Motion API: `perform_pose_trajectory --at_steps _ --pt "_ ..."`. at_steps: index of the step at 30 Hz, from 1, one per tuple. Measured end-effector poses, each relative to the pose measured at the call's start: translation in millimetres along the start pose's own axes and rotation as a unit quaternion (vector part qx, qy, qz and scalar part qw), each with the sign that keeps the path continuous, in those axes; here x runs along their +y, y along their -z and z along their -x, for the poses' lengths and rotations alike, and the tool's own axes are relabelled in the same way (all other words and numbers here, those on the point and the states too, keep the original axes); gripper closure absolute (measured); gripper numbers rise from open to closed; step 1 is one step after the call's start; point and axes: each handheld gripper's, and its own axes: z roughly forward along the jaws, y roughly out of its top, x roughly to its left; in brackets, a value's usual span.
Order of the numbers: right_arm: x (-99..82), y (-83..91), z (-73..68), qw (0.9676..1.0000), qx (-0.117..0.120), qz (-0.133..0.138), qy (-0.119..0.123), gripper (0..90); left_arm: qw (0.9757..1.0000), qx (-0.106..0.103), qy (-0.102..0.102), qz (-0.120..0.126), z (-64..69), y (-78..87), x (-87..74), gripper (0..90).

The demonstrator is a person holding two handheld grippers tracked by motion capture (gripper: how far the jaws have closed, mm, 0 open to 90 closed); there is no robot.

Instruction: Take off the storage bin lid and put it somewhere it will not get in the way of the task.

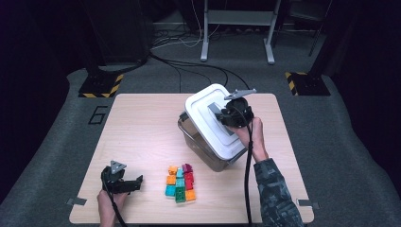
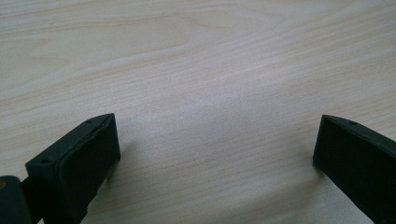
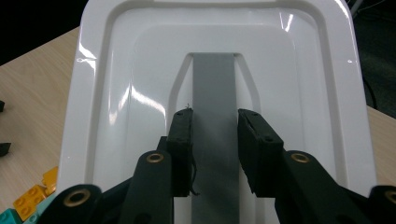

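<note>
Right gripper (image 3: 215,140) pinches the grey handle (image 3: 214,93) of the white lid (image 1: 213,120), tilted over the clear box (image 1: 201,142) on the table (image 1: 142,123). Left gripper (image 1: 135,183) rests spread near the coloured blocks (image 1: 180,182).

The white lid (image 1: 213,120) with its grey handle (image 3: 213,112) sits tilted on the clear box (image 1: 201,144).

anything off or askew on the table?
Yes: the bin is tipped, one side up off the table, its white lid slanting. The right tool is shut on the lid's grey handle. The blocks lie in a tidy cluster; the left tool is open, empty.
</note>
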Motion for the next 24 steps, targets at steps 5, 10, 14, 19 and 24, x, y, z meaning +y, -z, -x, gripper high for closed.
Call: perform_pose_trajectory --at_steps 5,10,14,19,24 --pt "1.4 10.8 4.5 0.9999 -0.007 0.01 -0.005 66.8 1.0 0.002 0.004 0.004 0.5 -0.6 -0.2 0.2" --pt "0.0 26.4 15.3 0.9993 -0.023 0.019 -0.02 66.7 1.0 0.001 0.004 0.004 0.6 -0.6 -0.1 0.2" --pt "-1.4 35.1 21.0 0.9988 -0.035 0.023 -0.025 66.8 1.0 0.003 0.005 0.006 0.7 -0.9 -0.3 0.2" --pt "-7.3 55.6 35.6 0.9966 -0.063 0.032 -0.043 66.8 1.0 0.001 0.004 0.004 0.6 -0.6 -0.2 0.2" --pt "-16.4 69.5 50.1 0.9937 -0.085 0.036 -0.063 66.7 1.0 0.001 0.004 0.004 0.6 -0.6 -0.2 0.2"
